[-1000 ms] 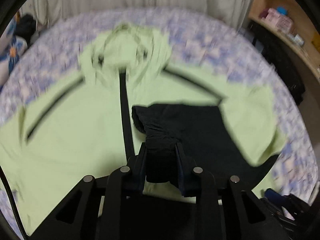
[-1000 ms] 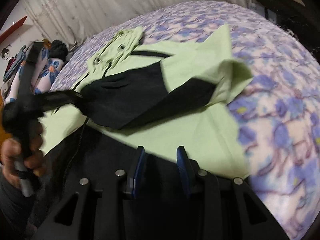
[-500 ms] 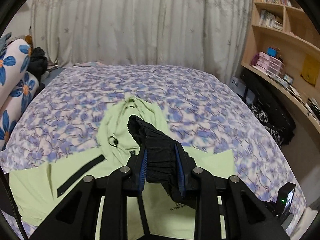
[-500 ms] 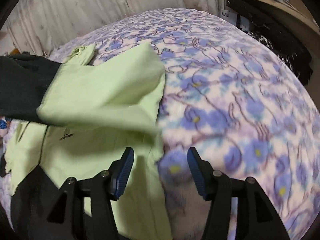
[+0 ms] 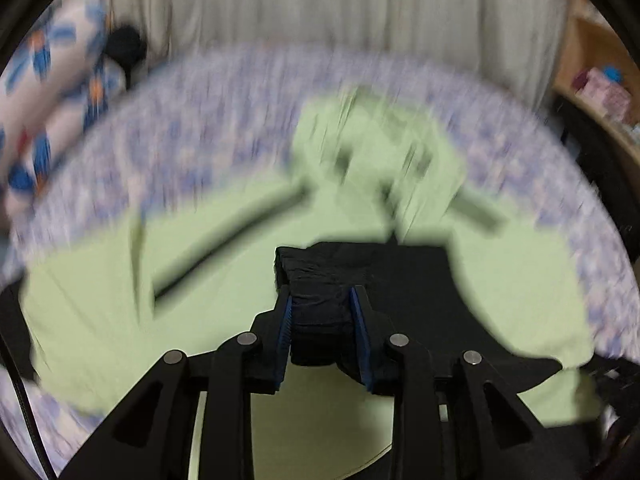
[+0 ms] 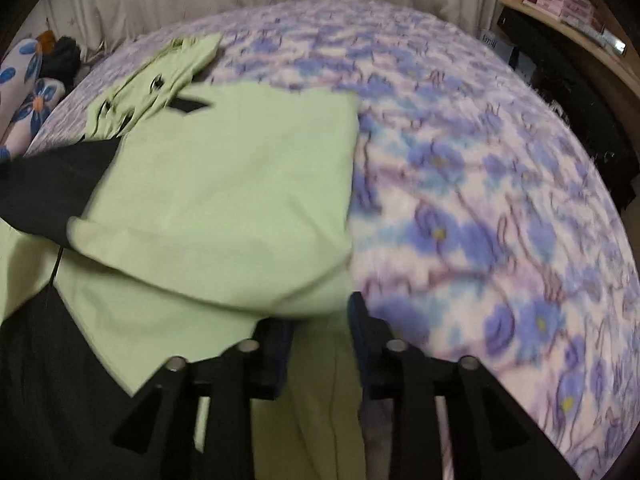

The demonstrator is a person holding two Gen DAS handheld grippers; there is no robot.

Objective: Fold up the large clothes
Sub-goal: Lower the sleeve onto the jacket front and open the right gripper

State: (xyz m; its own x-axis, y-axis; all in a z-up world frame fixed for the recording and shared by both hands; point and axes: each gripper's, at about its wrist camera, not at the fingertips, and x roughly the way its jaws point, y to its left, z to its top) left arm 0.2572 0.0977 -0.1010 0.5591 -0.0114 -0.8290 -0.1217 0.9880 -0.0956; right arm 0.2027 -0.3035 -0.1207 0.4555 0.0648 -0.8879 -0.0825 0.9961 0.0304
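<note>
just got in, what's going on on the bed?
A person with a claw in each hand is folding a light green hooded jacket with black sections on a floral bedspread. The left claw is clamped on a bunched black cuff, carrying that sleeve across the jacket's front. The right claw sits at the jacket's folded edge, jaws just closing, nothing clearly gripped. The fold is mid-way.

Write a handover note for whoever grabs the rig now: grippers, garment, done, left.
Left gripper: shut on the black sleeve cuff, held over the jacket's chest.
Right gripper: jaws just closing; light green fabric lies between them, grip not clear.
Green jacket: face up on the floral bedspread, hood at the far end.
Done: one sleeve folded across the body.
Left: release the cuff, fold the other side, then fold lengthwise.
</note>
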